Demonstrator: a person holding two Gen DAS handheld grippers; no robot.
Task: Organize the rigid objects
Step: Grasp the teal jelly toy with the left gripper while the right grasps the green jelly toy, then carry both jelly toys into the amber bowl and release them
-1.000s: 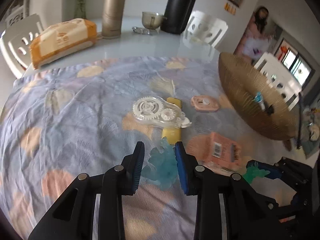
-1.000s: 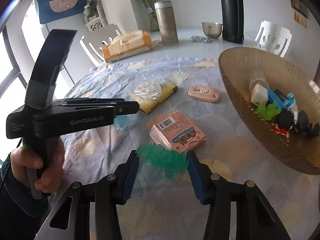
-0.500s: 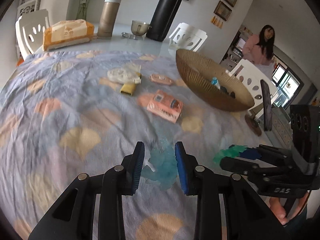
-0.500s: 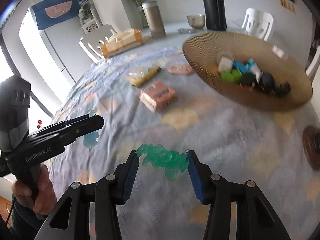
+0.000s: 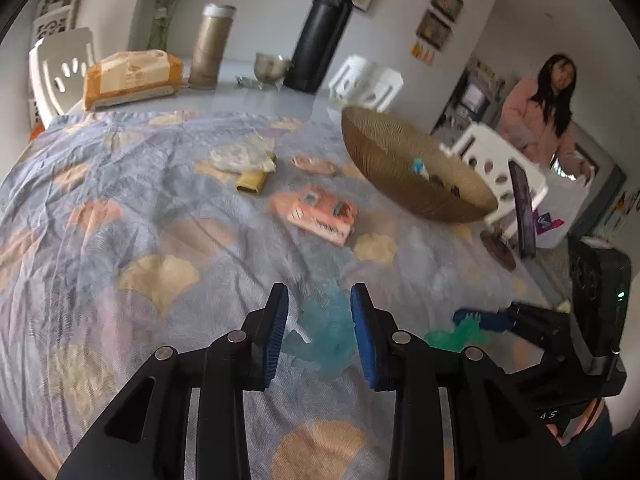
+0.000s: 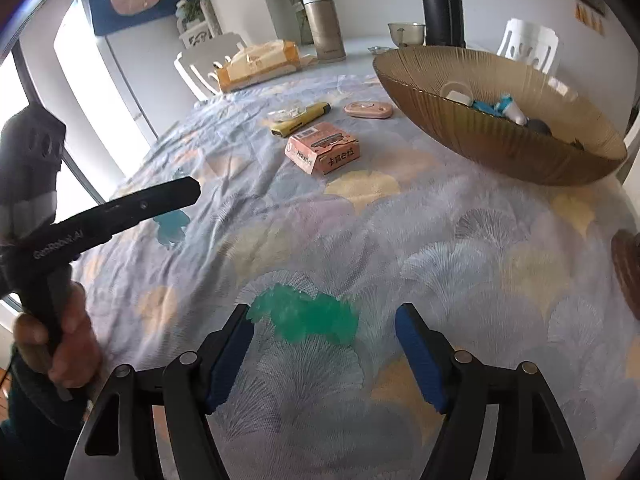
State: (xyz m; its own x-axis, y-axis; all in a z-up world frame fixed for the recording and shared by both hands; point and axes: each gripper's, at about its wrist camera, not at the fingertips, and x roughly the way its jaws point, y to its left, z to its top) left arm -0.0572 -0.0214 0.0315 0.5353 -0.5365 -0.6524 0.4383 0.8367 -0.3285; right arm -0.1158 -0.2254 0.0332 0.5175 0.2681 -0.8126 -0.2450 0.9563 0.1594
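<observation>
A translucent green toy (image 6: 308, 316) lies on the patterned tablecloth (image 6: 400, 240), just ahead of the right gripper (image 6: 324, 344), whose fingers are spread wide, the left pad beside the toy, the right pad apart from it. The left gripper (image 5: 320, 328) has its blue pads closed against a pale blue toy (image 5: 326, 334). Further off sit an orange box (image 6: 323, 151), a yellow item (image 6: 300, 119), a pink case (image 6: 368, 109) and a ribbed brown bowl (image 6: 500, 128) holding small things.

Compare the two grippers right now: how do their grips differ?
The left gripper is shut on the blue toy; the right gripper is open, its fingers clear of the green toy. The blue toy is pinched; the green toy looks released onto the cloth. Both toys are translucent.
</observation>
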